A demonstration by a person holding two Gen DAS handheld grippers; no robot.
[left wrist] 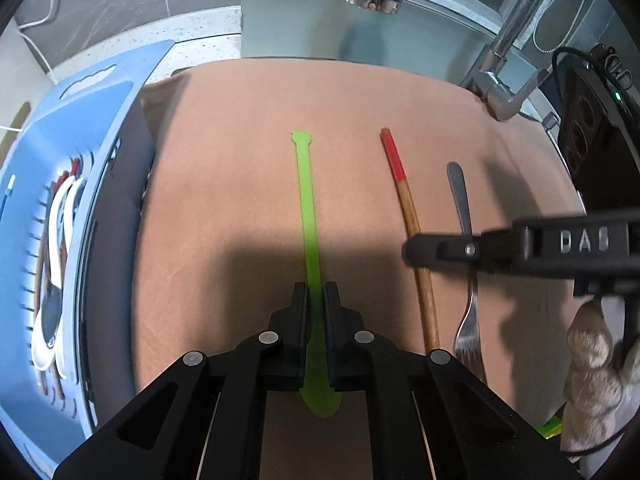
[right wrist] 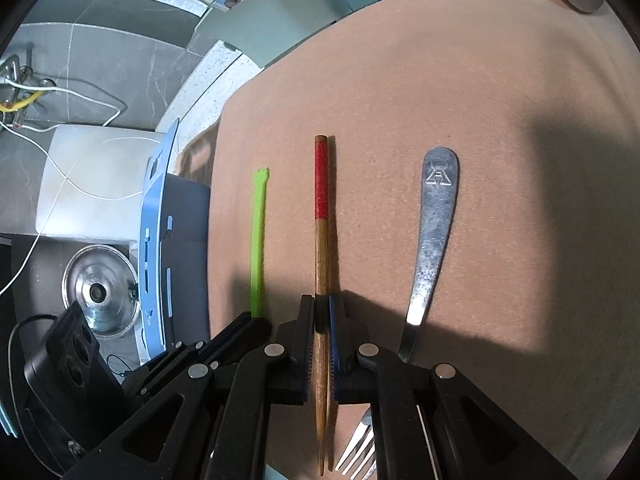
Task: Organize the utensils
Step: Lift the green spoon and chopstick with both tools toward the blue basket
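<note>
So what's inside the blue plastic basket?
The blue slotted plastic basket holds white spoons, one with a shiny bowl, plus brown wooden sticks and something red behind them. Its wall hides the rest.

bare tan mat [left wrist: 360,92] open toward its far edge, faucet [left wrist: 508,40] overhanging the far right corner, blue utensil basket [left wrist: 104,152] walling the left edge, narrow lanes between green spoon [left wrist: 306,208], chopsticks [left wrist: 404,196], fork [left wrist: 460,200]

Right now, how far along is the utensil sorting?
Done: white spoons already sit in the blue slotted basket. In hand: the left gripper is shut on the green plastic utensil, the right gripper on the red-tipped wooden chopsticks. Left: the metal fork lies untouched on the tan cloth.
</note>
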